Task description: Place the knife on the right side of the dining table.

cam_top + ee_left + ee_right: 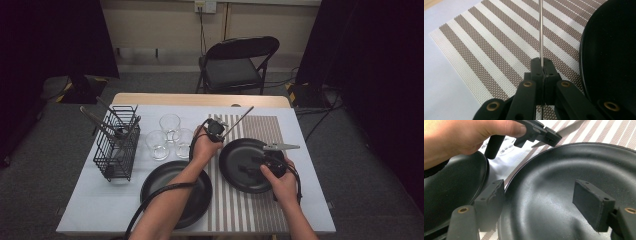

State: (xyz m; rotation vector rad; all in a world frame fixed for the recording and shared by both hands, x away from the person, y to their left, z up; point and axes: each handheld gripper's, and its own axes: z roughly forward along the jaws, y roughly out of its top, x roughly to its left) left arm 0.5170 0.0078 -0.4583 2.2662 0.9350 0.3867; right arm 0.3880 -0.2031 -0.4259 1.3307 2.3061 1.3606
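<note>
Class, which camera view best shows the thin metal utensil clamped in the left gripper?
The high view: the metal utensil shows whole, slanting from the left gripper. The left gripper view gives its thin edge; the right gripper view a blurred part.

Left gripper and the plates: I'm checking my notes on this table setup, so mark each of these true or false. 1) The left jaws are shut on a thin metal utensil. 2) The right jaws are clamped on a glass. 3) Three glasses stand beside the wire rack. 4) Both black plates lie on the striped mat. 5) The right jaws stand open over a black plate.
1) True: the left gripper is shut on the metal utensil.
2) False: the right gripper is open, with nothing between its jaws.
3) True: the glasses stand right of the rack.
4) False: only the right plate does; the left plate lies mostly on the white cloth.
5) True.
</note>
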